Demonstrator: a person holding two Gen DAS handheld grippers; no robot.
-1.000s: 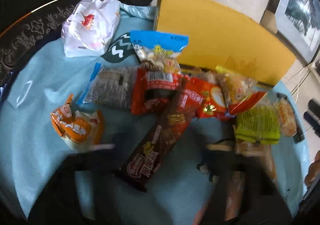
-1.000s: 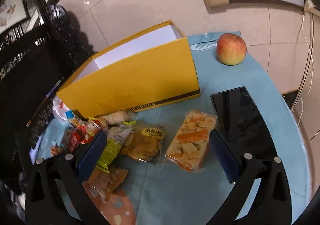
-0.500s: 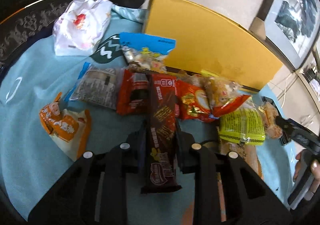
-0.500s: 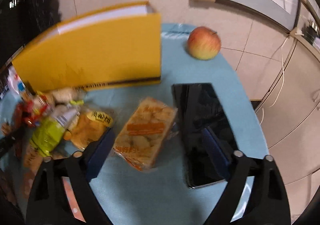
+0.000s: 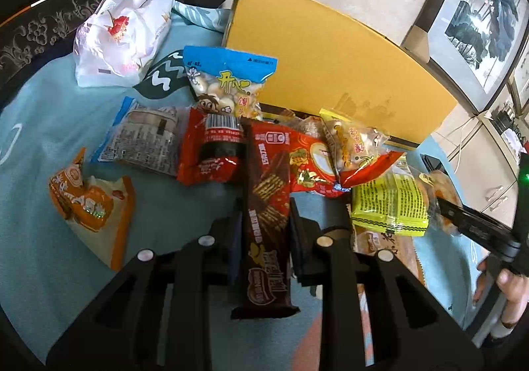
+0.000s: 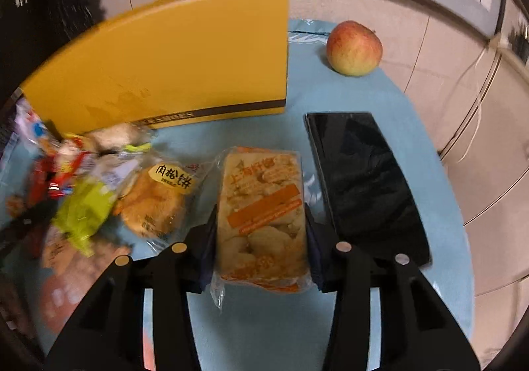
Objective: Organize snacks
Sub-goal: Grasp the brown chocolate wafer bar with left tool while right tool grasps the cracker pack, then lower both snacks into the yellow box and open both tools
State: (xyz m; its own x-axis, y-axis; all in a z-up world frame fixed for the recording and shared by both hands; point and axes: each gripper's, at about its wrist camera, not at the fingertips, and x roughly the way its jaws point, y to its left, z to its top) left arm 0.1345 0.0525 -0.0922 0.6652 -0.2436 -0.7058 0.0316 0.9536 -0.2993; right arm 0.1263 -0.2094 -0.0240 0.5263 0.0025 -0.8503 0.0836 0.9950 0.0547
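The left gripper is clenched on a long dark-brown wafer-bar wrapper, upright in view, pointing toward 12 o'clock at the yellow cardboard box. The right gripper, its jaws just closing, presses both sides of a clear orange-labelled biscuit pack on the blue-clothed counter. A black phone lies at 3 o'clock, a red-yellow apple at 1. Snacks at 9 o'clock are blurred.

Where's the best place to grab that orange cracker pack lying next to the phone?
Grip the orange cracker pack across its two long sides near the middle, coming down from above. It lies flat, and the phone leaves a gap beside it for one finger.
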